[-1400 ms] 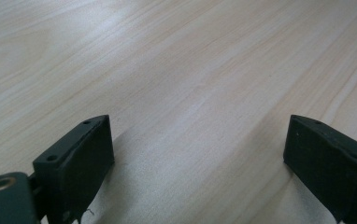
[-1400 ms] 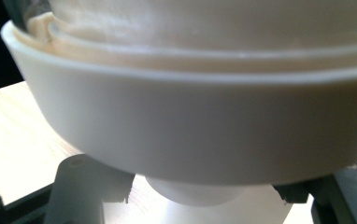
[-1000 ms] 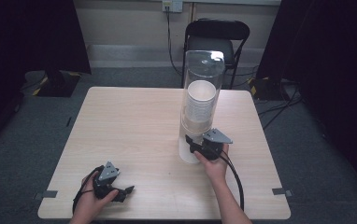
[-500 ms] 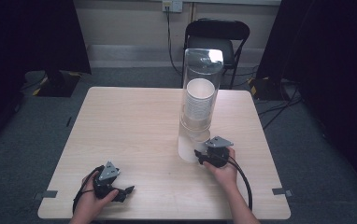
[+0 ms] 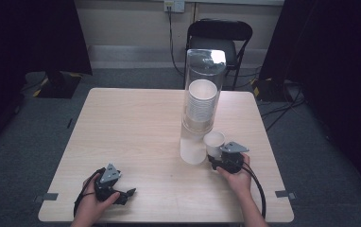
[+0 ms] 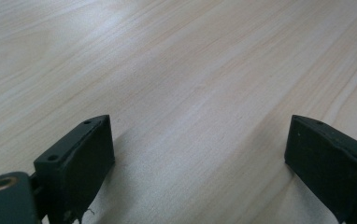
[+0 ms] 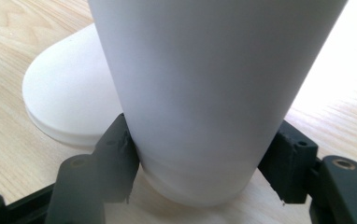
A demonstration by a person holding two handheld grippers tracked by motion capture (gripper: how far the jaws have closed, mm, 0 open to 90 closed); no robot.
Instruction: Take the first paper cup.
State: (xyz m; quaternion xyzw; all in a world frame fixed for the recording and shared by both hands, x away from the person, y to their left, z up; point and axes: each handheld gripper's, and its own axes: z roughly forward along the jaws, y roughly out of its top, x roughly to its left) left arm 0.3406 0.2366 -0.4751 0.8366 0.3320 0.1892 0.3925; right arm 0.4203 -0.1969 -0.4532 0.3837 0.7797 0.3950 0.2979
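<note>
Meanwhile, on the pale wooden table [image 5: 136, 123], the right gripper [image 5: 216, 161] is clamping a white cup [image 5: 214, 142] while the left gripper [image 5: 127, 194] is resting near, jaws apart.

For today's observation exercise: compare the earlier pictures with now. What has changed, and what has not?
The right gripper has drawn back from the dispenser toward the person, pulling one white cup clear, clamped between its jaws. The left gripper, open, stays at the table's near edge.

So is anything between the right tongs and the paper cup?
No. The right tongs are already closed on the paper cup, both jaws touching its lower wall. The cup dispenser stands just beside it on the table.
</note>
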